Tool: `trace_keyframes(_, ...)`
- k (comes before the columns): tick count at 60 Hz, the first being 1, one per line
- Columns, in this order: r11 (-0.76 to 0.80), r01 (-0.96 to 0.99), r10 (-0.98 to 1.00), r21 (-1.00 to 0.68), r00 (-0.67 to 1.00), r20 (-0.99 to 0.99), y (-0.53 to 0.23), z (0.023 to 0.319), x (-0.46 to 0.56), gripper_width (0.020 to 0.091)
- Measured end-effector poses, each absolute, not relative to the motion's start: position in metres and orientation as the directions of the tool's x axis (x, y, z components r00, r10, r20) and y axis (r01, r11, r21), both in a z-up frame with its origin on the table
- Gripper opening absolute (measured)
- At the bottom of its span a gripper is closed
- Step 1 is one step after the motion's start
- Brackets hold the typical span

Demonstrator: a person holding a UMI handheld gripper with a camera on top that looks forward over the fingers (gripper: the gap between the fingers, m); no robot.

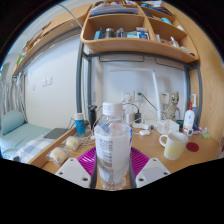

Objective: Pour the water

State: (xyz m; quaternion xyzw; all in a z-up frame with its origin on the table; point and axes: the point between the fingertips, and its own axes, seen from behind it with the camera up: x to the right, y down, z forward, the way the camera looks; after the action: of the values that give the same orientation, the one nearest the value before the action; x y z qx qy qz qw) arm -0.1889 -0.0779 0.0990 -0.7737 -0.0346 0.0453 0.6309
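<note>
The gripper (113, 172) stood closed around a clear plastic water bottle (113, 148), both pink pads (88, 160) pressed to its sides, holding it upright above a wooden desk (150, 150). A cream mug (173, 146) waited just ahead to the right. Pouring cleanly would likely have meant carrying the bottle over the mug, then tipping slowly; whether the white cap (113, 108) was sealed could not be told.

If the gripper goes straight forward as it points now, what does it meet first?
The clear water bottle already stands between the fingers of the gripper, so it is first; whether the pads press it is unclear.
</note>
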Motion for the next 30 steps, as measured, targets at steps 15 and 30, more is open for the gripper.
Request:
trace_keyframes(15, -0.190, 0.001, 0.118, -0.982, 0.993, -0.022, -0.075, 0.099, -0.189, 0.0372)
trace_keyframes(30, -0.272, -0.177, 0.133, -0.946, 0.967, -0.219, -0.061, 0.115, -0.179, 0.0371)
